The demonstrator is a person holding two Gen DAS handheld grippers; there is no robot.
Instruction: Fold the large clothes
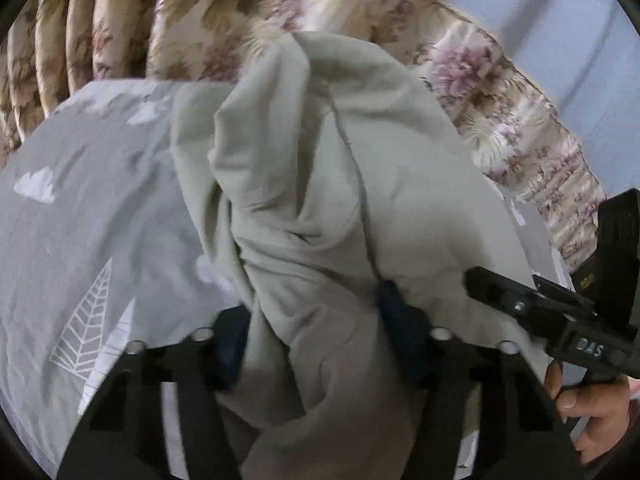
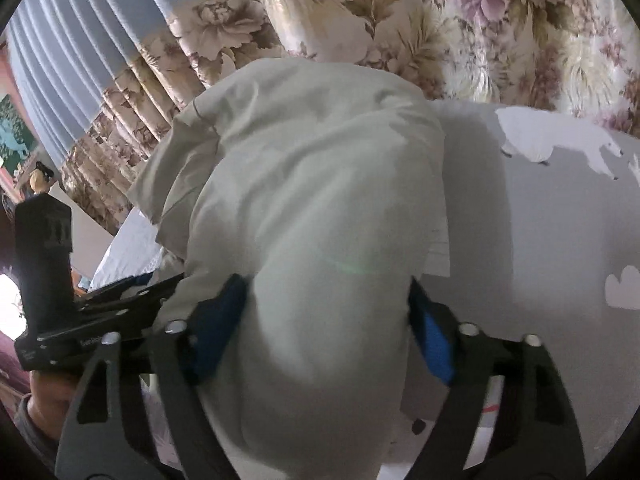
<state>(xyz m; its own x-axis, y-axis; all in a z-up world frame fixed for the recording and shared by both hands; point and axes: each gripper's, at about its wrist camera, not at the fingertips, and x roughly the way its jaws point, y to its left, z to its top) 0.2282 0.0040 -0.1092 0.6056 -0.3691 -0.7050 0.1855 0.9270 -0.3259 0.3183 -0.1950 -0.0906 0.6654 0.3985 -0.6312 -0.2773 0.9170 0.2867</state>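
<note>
1. The left gripper (image 1: 316, 328) has its jaws clenched on a bunched fold of the pale grey-green garment (image 1: 320, 184); the cloth rises toward 12 o'clock over the grey printed bedsheet (image 1: 80, 240).
2. The right gripper (image 2: 328, 320) grasps the same garment (image 2: 312, 184); the floral curtain (image 2: 480, 20) hangs at 12 o'clock.

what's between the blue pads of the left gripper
A bunched fold of the pale grey-green garment fills the gap between the left gripper's blue pads, seen in the left wrist view.
</note>
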